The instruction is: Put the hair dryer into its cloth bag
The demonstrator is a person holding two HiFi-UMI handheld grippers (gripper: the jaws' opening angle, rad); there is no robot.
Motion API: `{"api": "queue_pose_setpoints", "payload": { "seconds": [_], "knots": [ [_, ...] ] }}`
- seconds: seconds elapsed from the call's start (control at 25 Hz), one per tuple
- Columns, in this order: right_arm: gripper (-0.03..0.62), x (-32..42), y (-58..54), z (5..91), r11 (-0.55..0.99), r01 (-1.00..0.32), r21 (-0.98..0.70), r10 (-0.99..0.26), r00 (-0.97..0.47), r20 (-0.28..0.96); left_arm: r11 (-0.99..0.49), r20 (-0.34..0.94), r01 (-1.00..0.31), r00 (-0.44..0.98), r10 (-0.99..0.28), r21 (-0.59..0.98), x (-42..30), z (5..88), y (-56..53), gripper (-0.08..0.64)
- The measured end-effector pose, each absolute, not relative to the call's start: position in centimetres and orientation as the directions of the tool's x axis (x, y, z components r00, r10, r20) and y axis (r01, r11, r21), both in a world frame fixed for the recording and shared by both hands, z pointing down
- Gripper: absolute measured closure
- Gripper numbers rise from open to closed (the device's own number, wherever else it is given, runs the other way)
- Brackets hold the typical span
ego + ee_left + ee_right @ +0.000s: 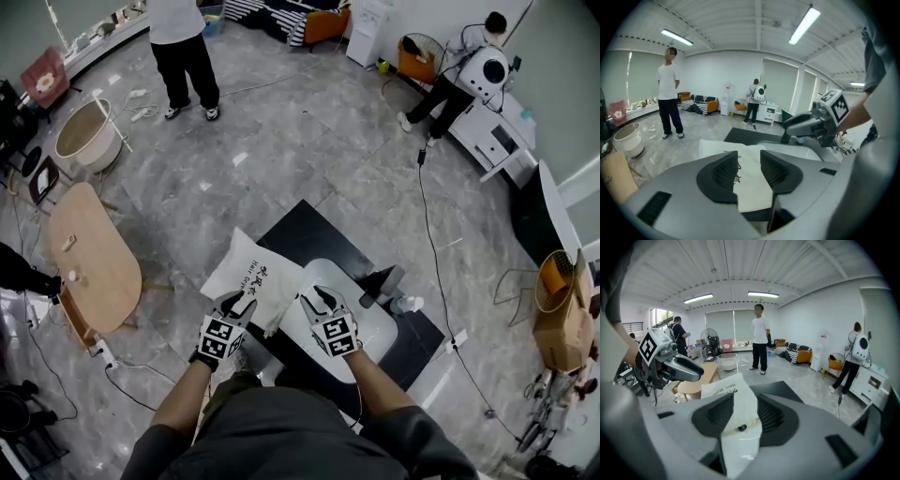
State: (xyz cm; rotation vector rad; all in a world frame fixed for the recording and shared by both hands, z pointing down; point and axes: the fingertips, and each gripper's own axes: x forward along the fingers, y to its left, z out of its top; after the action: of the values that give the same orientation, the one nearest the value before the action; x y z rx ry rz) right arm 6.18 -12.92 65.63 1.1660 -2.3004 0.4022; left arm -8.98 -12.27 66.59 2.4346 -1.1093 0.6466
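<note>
The white cloth bag (251, 277) with dark print lies on the left part of a black table (309, 230) that has a white oval top (375, 328). My right gripper (314, 298) is at the bag's right corner. In the right gripper view the cloth (724, 387) runs up between the jaws of the right gripper (744, 406), which are shut on it, and a small black cord stopper (740, 427) shows there. My left gripper (234, 302) hovers over the bag's near edge. Its jaws (749, 164) stand apart, and the bag (717, 145) shows through the gap. The grey hair dryer (382, 283) lies to the right.
A wooden oval table (94, 262) stands at the left, with a pale tub (84, 136) behind it. One person (183, 56) stands on the grey floor at the back and another (450, 80) bends at a white desk. A cable (431, 225) crosses the floor, and a cardboard box (562, 328) sits far right.
</note>
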Motion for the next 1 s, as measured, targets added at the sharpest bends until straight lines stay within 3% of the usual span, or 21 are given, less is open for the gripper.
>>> {"api": "queue_pose_setpoints", "payload": {
  "seconds": [0.44,0.72,1.0],
  "knots": [
    [0.434,6.5,-11.2,55.6,0.5,-0.866,0.002,-0.798,-0.459,0.389,-0.497,0.338,-0.864,0.494,-0.801,0.086,-17.0,55.2,-12.0,0.41],
    [0.436,6.5,-10.7,53.9,0.485,-0.874,0.019,-0.819,-0.447,0.359,-0.462,0.311,-0.884,0.459,-0.832,0.069,-19.2,53.8,-11.1,0.414],
    [0.493,6.5,-10.8,52.4,0.458,-0.888,0.034,-0.847,-0.424,0.321,-0.436,0.28,-0.899,0.428,-0.859,0.036,-20.1,52.7,-10.4,0.519]
  ]
}}
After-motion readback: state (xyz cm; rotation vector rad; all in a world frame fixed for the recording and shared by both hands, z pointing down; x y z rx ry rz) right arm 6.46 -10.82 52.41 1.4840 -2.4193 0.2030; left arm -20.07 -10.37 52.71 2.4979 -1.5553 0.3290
